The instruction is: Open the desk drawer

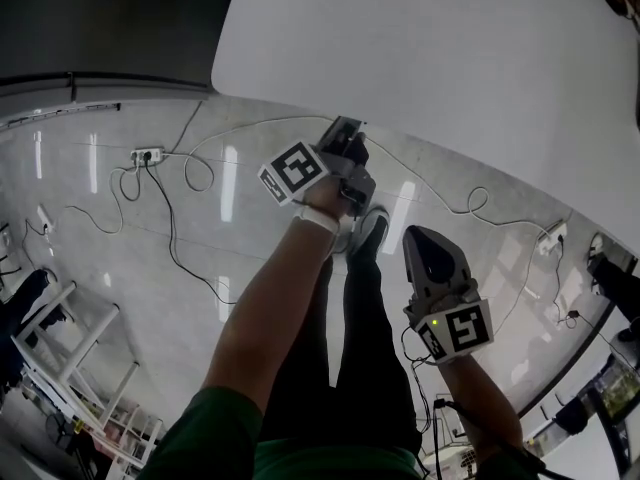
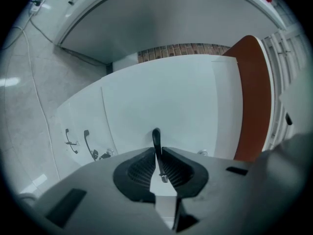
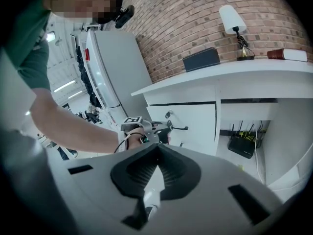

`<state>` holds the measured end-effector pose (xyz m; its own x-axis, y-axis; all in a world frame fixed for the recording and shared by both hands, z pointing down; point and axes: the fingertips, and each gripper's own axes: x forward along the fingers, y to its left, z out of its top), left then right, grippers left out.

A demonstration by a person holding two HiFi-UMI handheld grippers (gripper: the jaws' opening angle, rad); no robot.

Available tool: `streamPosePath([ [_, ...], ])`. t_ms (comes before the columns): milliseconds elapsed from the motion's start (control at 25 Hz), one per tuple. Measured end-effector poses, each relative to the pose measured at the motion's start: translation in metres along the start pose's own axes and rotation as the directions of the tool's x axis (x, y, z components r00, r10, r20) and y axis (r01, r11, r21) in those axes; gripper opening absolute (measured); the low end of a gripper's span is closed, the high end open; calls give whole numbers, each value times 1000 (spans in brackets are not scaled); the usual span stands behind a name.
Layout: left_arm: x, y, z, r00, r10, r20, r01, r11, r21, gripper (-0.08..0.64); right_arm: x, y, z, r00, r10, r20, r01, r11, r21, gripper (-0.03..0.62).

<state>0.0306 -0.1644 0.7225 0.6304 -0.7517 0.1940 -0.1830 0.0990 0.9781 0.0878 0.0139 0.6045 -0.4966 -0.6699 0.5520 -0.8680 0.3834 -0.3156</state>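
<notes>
The white desk (image 3: 234,67) has a white drawer front (image 2: 161,97) with a thin black handle (image 2: 156,136). My left gripper (image 2: 157,150) is shut on that handle, which stands upright between the ribbed pads. In the right gripper view the left gripper (image 3: 164,131) sits at the drawer front (image 3: 195,124), just left of a handle (image 3: 180,128). From the head view the left gripper (image 1: 345,136) reaches under the desk's edge (image 1: 300,108). My right gripper (image 3: 157,150) hangs back from the desk, shut with nothing in it; in the head view the right gripper (image 1: 420,240) is beside the person's legs.
Two more black handles (image 2: 87,142) show to the left on the neighbouring front, and a brown panel (image 2: 254,97) to the right. On the desk stand a lamp (image 3: 234,23), a black box (image 3: 201,59) and a book (image 3: 288,55). A router (image 3: 243,143) sits underneath. Cables (image 1: 170,218) cross the floor.
</notes>
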Motion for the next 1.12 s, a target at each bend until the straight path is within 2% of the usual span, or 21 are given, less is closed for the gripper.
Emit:
streamPosePath([
  [200, -1, -4, 2, 999, -32, 40, 34, 998, -57, 26, 0, 0, -5, 1000, 4, -18, -4, 1000, 6, 0],
  [480, -4, -4, 2, 997, -30, 65, 36, 996, -87, 23, 7, 4, -2, 1000, 12, 1, -12, 1000, 9, 0],
  [680, -2, -3, 1, 996, -43, 78, 50, 995, -92, 21, 5, 4, -10, 999, 18, -31, -17, 1000, 17, 0],
  [1120, -16, -4, -8, 996, -22, 92, 32, 993, -111, 20, 1, 0, -10, 999, 25, -23, -25, 1000, 10, 0],
])
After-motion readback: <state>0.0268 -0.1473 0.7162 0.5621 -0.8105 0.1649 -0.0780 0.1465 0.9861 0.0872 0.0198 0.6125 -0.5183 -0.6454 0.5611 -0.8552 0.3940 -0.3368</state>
